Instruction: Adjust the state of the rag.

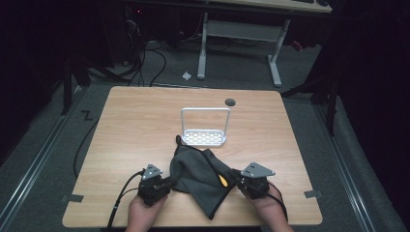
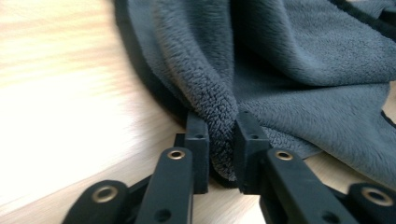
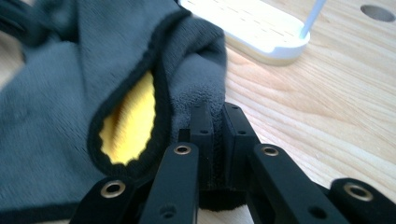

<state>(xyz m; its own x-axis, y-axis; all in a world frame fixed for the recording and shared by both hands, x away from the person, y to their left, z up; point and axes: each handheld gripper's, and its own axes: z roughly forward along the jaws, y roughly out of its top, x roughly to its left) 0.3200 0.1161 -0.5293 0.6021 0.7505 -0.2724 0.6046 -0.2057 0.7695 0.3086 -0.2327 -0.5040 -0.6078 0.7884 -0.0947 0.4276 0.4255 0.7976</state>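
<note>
A dark grey fleece cloth (image 1: pixel 198 176) with black trim lies crumpled on the wooden table (image 1: pixel 145 121) near the front edge, between my two grippers. A yellow patch (image 1: pixel 223 181) shows in a fold near its right edge. My left gripper (image 1: pixel 169 182) is at the cloth's left side; in the left gripper view a thick fold of the cloth (image 2: pixel 219 107) is pinched between its jaws (image 2: pixel 223 140). My right gripper (image 1: pixel 237 175) is shut on the cloth's trimmed right edge (image 3: pixel 196 79), just beside the yellow patch (image 3: pixel 130 126).
A white rack (image 1: pixel 204 137) with a perforated base and a tall wire handle stands at mid-table, just behind the cloth; its base (image 3: pixel 261 28) is in the right gripper view too. A round cable hole (image 1: pixel 230 102) lies farther back. A desk frame stands on the floor beyond.
</note>
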